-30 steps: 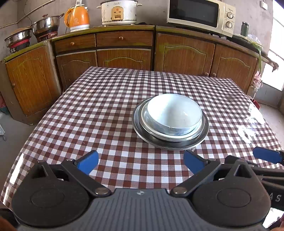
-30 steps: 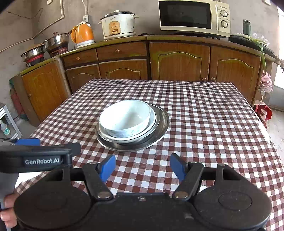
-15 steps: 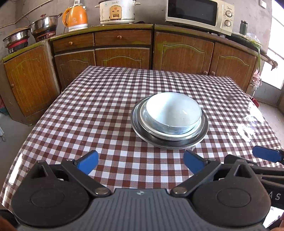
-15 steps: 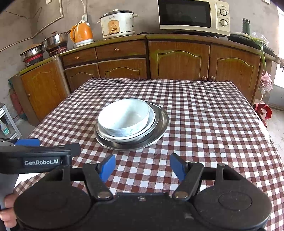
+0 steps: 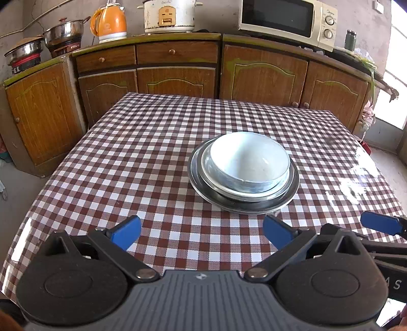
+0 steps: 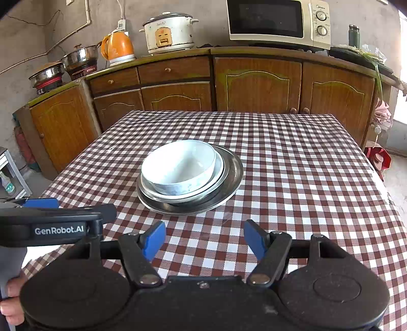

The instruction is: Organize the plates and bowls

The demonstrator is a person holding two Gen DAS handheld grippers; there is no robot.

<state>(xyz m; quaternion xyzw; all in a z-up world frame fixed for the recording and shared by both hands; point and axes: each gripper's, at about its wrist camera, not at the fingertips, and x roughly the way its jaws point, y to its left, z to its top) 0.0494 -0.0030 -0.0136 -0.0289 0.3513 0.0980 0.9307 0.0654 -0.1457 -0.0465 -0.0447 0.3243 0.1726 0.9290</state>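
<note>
A white bowl (image 5: 250,159) (image 6: 179,166) sits in a pale shallow plate (image 5: 281,192) (image 6: 220,166), which sits on a wide steel plate (image 5: 292,196) (image 6: 234,173) mid-table. My left gripper (image 5: 202,233) is open and empty over the near table edge, short of the stack. My right gripper (image 6: 204,238) is open and empty, also short of the stack. The right gripper's blue fingertip (image 5: 380,225) shows at the left view's right edge. The left gripper's body (image 6: 51,225) crosses the right view's left side.
The table has a brown-and-white checked cloth (image 5: 152,152) (image 6: 305,165). Wooden cabinets (image 5: 264,71) stand behind it, carrying a microwave (image 5: 287,21), rice cooker (image 5: 168,15), orange kettle (image 5: 109,23) and steel pots (image 5: 63,33). A small shelf with a bottle (image 6: 7,184) stands at the left.
Both grippers have drawn back and tilted slightly, so the stack looks a little farther. Bowl and plates have not moved. Both stay open.
</note>
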